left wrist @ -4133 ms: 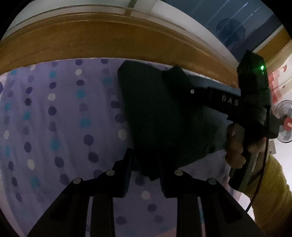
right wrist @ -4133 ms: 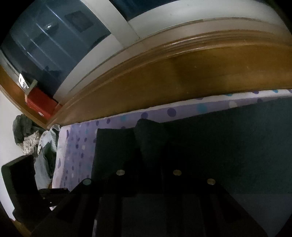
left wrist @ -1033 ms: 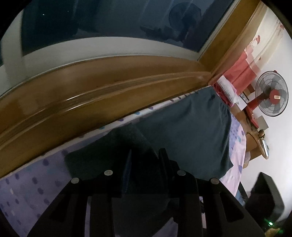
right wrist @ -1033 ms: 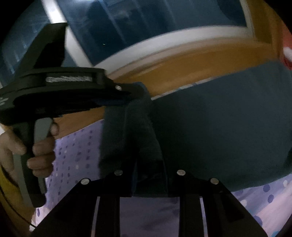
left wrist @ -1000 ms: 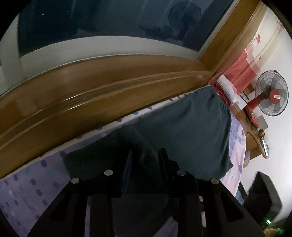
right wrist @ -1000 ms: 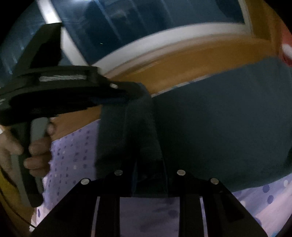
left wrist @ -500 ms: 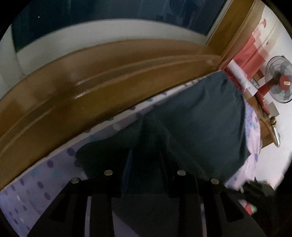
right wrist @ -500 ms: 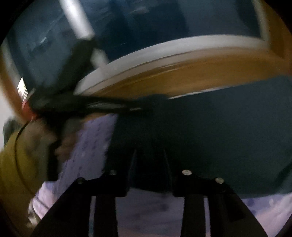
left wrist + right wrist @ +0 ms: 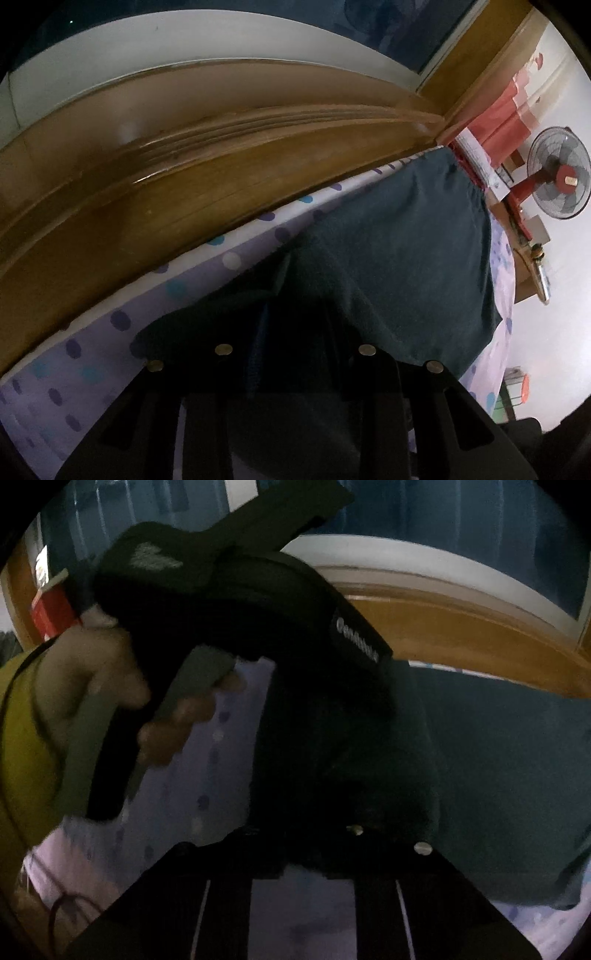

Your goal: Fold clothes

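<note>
A dark teal garment (image 9: 406, 258) lies on the polka-dot sheet, its body spread toward the right. My left gripper (image 9: 291, 328) is shut on a raised fold of it, the cloth bunched between the fingers. In the right wrist view the garment (image 9: 509, 775) fills the right half. My right gripper (image 9: 306, 838) is shut on a dark fold that drapes over its fingertips and hides them. The left gripper's black body (image 9: 258, 609) looms close above it, held by a hand (image 9: 122, 686); its tip is buried in the same lifted fold.
A wooden headboard (image 9: 184, 177) runs along the far edge of the bed, with a dark window (image 9: 461, 517) above it. The purple dotted sheet (image 9: 74, 369) shows at the left. A standing fan (image 9: 557, 184) and red items are at the far right. A yellow sleeve (image 9: 18, 738) is at the left.
Both grippers keep their hold on the fold and have come closer together. The left gripper and its hand now fill the upper left of the right wrist view.
</note>
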